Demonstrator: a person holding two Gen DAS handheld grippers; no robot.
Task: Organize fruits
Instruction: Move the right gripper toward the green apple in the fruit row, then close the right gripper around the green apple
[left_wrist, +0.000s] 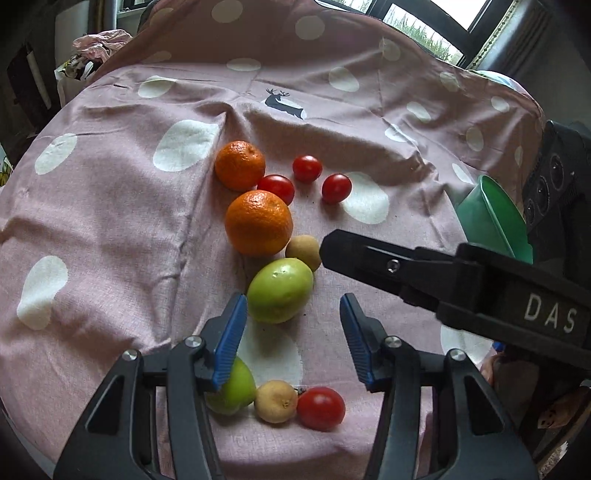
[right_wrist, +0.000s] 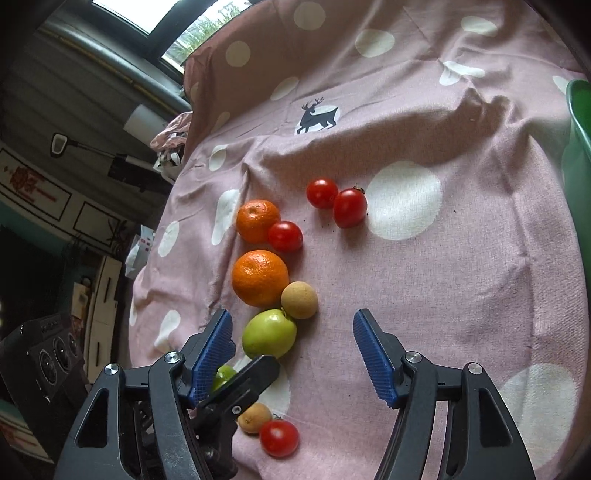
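Fruits lie on a pink dotted cloth (left_wrist: 110, 206). Two oranges (left_wrist: 258, 222) (left_wrist: 240, 165), three cherry tomatoes (left_wrist: 306, 168) behind them, a tan longan (left_wrist: 303, 252) and a green fruit (left_wrist: 279, 290) form a line. My left gripper (left_wrist: 293, 336) is open and empty, its jaws just short of the green fruit. Below it lie a second green fruit (left_wrist: 236, 387), a longan (left_wrist: 275, 401) and a tomato (left_wrist: 320, 408). My right gripper (right_wrist: 291, 350) is open and empty, hovering beside the green fruit (right_wrist: 269, 333); its finger (left_wrist: 354, 251) reaches in near the longan.
A green bowl (left_wrist: 495, 218) stands at the right edge of the cloth, also at the far right in the right wrist view (right_wrist: 578, 147). The cloth rises over a backrest at the rear. Clutter and a black device (right_wrist: 48, 362) sit off to the left.
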